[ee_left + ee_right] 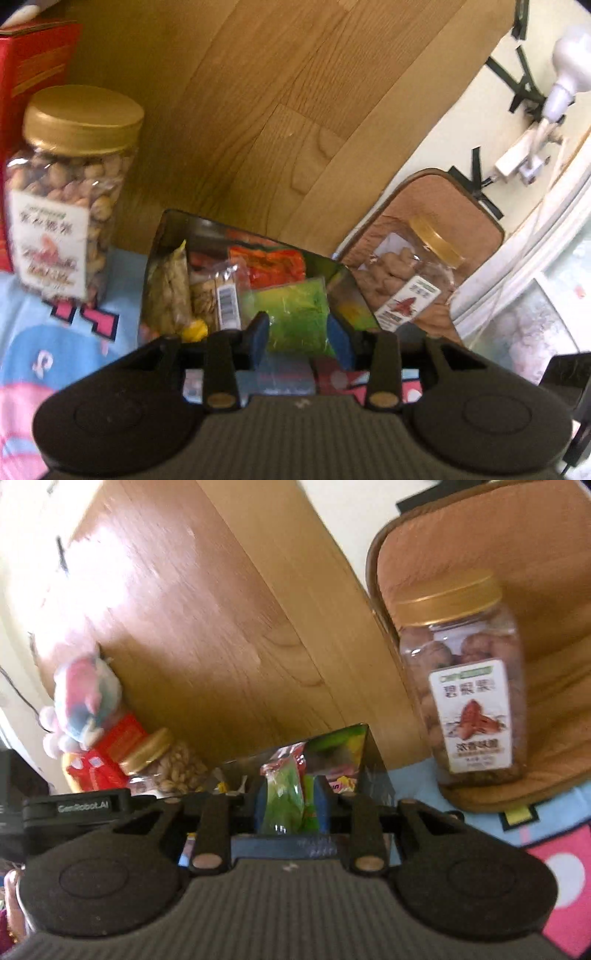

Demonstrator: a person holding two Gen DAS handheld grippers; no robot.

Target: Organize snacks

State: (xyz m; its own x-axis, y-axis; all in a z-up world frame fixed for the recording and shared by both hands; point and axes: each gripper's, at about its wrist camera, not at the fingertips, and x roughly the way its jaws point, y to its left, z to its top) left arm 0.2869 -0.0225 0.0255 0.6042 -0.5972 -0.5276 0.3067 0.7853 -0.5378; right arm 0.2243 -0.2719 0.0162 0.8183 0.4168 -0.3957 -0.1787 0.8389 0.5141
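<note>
Found the green packet (295, 306) lying in the black box (170, 229) at twelve o'clock off the left gripper (298, 328), jaws partly apart, not pressing it; found a green wrapper (282, 801) upright between the right gripper (291, 794) pads, grip unclear.

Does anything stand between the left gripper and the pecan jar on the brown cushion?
Yes. The black box does: its right wall rises between the left gripper and the pecan jar on the brown cushion.

Backdrop: you face a wooden panel (295, 92), sunlit in the right wrist view.
Wall: cream (498, 122), beside it.
Lamp: white (569, 66).
</note>
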